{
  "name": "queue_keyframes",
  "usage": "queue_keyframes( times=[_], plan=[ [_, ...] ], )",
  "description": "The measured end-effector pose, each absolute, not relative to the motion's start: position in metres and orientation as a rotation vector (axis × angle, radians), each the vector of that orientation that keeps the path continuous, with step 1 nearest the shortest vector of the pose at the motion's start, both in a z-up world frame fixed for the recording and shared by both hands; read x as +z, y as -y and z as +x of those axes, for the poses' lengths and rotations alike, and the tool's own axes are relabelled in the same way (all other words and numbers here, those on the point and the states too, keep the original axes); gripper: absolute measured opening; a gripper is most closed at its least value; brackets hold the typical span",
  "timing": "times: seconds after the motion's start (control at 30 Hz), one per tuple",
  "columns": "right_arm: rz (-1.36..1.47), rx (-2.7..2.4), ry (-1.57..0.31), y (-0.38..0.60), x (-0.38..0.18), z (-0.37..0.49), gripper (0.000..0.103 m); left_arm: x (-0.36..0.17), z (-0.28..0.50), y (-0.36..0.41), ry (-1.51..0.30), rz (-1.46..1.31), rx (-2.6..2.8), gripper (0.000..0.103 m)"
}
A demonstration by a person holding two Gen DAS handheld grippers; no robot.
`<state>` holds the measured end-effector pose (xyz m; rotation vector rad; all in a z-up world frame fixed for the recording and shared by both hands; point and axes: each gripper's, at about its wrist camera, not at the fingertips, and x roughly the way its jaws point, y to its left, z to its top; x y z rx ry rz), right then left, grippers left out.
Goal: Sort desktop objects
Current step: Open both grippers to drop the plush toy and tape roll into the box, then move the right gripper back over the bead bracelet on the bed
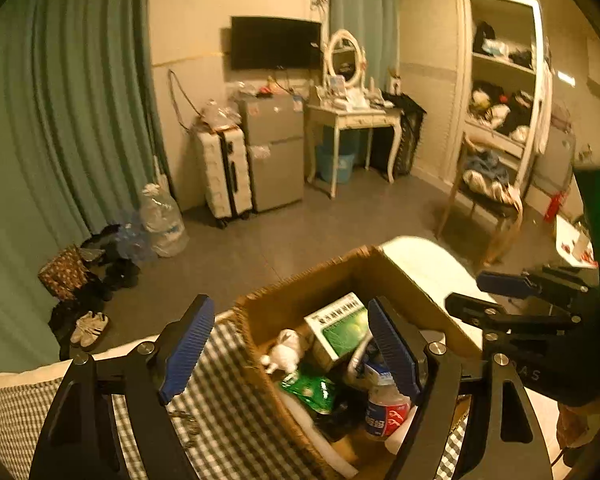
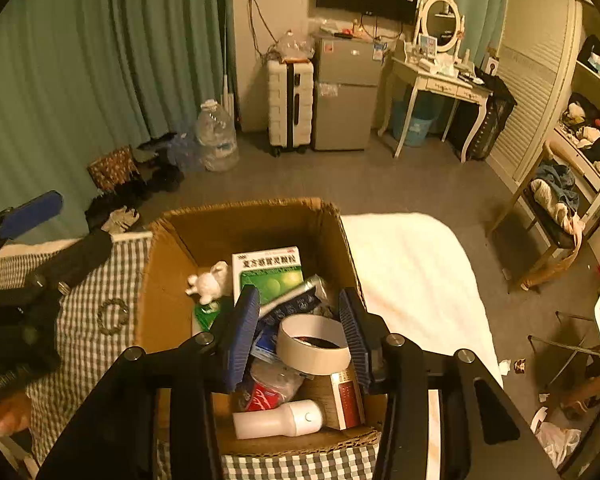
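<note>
An open cardboard box [image 2: 252,216] stands on a checked cloth [image 2: 88,280]. It holds a green-and-white medicine box [image 2: 266,272], a small white figurine [image 2: 208,282], a white tape roll [image 2: 314,344], a red-labelled plastic bottle [image 2: 268,392] and a white flask [image 2: 280,420]. My right gripper [image 2: 300,336] hangs over the box with the tape roll lying loose between its parted blue pads. My left gripper [image 1: 290,346] is open wide above the box's left wall [image 1: 260,344], holding nothing. A beaded ring [image 2: 112,316] lies on the cloth.
A white bed surface [image 2: 412,280] runs right of the box. On the floor beyond are a wooden chair with clothes [image 2: 552,208], a water jug [image 2: 216,136], shoes, a suitcase, a small fridge and a dressing table. A hand [image 2: 4,416] shows at the lower left.
</note>
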<state>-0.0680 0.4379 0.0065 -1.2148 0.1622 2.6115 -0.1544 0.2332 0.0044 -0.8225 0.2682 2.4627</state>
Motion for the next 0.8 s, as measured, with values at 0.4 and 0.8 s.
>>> queue_keyframes(
  times=[0.4, 0.8],
  plan=[
    [-1.028, 2.722, -0.299, -0.402, 0.082, -0.055, 0.056, 0.066, -0.154, -0.140, -0.066, -0.750, 2.630, 0.087],
    [-0.969, 2.857, -0.235, -0.315, 0.117, -0.066, 0.086, 0.083, -0.148, -0.053, -0.053, -0.701, 2.778, 0.102]
  ],
)
